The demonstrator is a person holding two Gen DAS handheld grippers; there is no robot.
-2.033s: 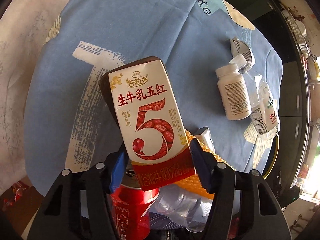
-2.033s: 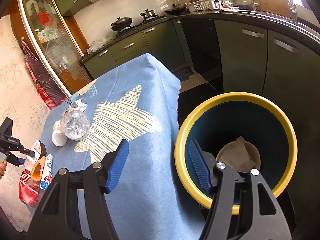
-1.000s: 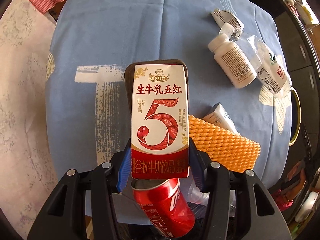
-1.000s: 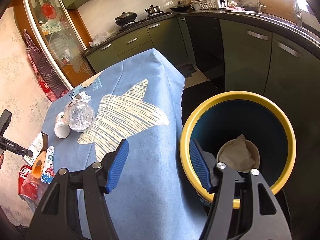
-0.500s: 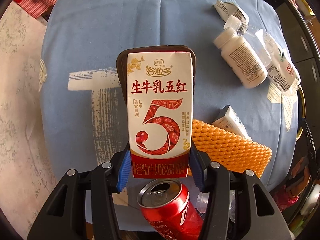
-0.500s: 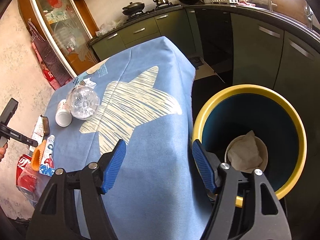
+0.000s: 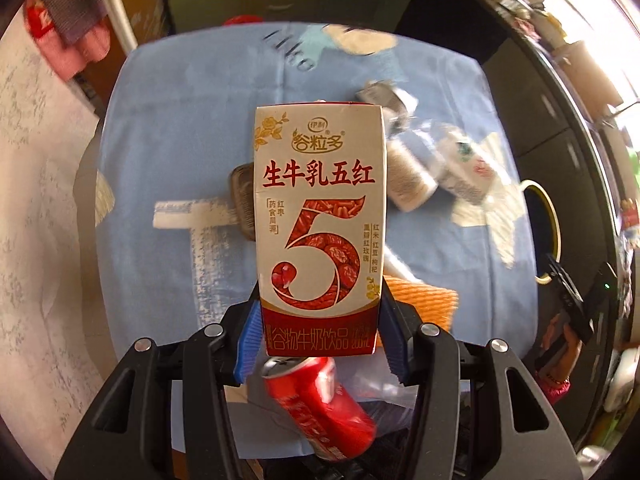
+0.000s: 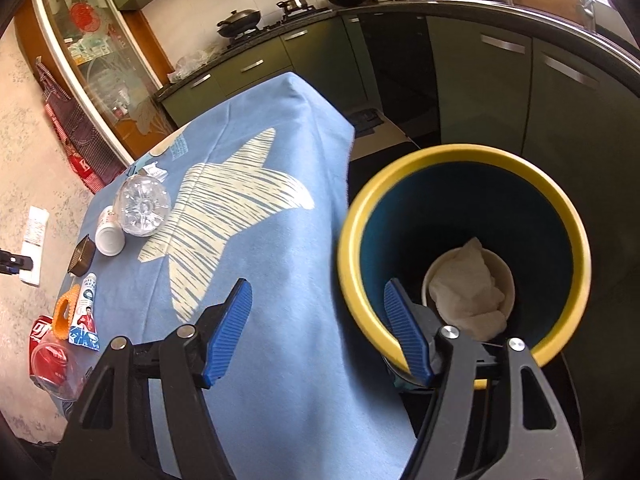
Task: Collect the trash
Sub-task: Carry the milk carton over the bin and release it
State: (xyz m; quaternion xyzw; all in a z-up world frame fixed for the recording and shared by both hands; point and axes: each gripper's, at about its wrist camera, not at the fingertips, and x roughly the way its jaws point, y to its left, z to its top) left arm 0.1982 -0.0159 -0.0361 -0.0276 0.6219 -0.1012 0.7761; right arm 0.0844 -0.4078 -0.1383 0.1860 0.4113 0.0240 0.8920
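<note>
Left wrist view: the left gripper [image 7: 318, 344] pinches the milk carton [image 7: 318, 236] by its base, above the table's near edge; keep it squeezed and carry it to the yellow-rimmed bin [image 8: 464, 256]. The right gripper [image 8: 318, 332] is spread, empty.

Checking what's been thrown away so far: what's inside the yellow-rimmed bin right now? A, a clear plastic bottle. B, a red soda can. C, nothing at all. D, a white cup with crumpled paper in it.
D: the right wrist view looks down into the yellow-rimmed bin, where a white cup holds crumpled paper.
</note>
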